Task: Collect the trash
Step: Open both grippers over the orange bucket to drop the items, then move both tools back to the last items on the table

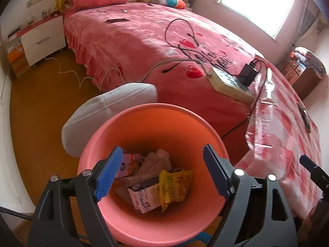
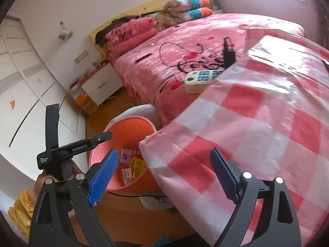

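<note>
Two claws, both mine, stand wide open with nothing between their blue pads. My left claw (image 1: 162,173) hangs in the lower centre of its frame, directly over the mouth of the pink bin (image 1: 98,144), which sits on the wooden floor (image 1: 41,103) against the foot of the bed (image 1: 133,45). Inside the bin lie a yellow snack wrapper (image 1: 175,187), a small printed carton (image 1: 144,197) and crumpled packaging, touching one another at the bottom. My right claw (image 2: 164,175) fills the lower part of its frame, its left pad over the bin's rim and its right pad over the red-and-white checked cloth (image 2: 267,123) that covers the desk at right. A cream power strip (image 1: 230,84) rests on the pink bedspread just beyond the bin.
</note>
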`<state>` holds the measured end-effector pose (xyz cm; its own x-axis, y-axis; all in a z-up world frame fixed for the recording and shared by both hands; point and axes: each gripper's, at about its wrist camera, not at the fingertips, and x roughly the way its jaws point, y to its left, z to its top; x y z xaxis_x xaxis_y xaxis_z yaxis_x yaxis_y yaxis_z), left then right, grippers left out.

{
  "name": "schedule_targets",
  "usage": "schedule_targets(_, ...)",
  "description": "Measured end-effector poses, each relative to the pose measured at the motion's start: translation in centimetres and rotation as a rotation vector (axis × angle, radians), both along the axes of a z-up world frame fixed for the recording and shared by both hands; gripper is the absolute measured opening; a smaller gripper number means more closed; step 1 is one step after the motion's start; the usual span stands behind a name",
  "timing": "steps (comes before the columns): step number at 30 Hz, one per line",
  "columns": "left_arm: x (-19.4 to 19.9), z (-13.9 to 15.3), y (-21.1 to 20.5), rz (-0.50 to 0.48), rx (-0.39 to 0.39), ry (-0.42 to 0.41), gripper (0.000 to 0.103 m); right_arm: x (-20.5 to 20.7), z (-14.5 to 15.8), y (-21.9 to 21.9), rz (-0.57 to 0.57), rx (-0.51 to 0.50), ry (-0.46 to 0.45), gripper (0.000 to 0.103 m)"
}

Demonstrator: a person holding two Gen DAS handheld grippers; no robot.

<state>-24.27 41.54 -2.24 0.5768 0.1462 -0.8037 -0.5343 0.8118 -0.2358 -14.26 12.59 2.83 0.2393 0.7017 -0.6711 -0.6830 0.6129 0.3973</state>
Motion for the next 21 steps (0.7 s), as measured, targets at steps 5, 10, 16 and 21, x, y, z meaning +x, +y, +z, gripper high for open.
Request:
schedule_targets(5, 0.9, 0.9, -1.9, -0.044, 0.0, -0.016, 0.082, 0.4, 0.2, -2.7, -0.06, 0.021, -0.036, 0.089)
schedule_targets(10, 2.2, 2.2, -4.2, -0.097, 0.015, -0.028, 0.082, 0.9, 0.3, -5.0, -0.116, 0.041, -0.067, 0.092)
schedule_targets(16, 3.8, 4.1, -7.3, -0.163, 0.039, -0.045, 0.082, 1.4, 0.4, -7.4, -0.16, 0.054, -0.101, 0.093)
schedule_targets(21, 5.3, 5.4, -10.1, -0.218, 0.06, -0.051, 0.082, 2.2, 0.7, -9.6, -0.196, 0.079, -0.112, 0.093)
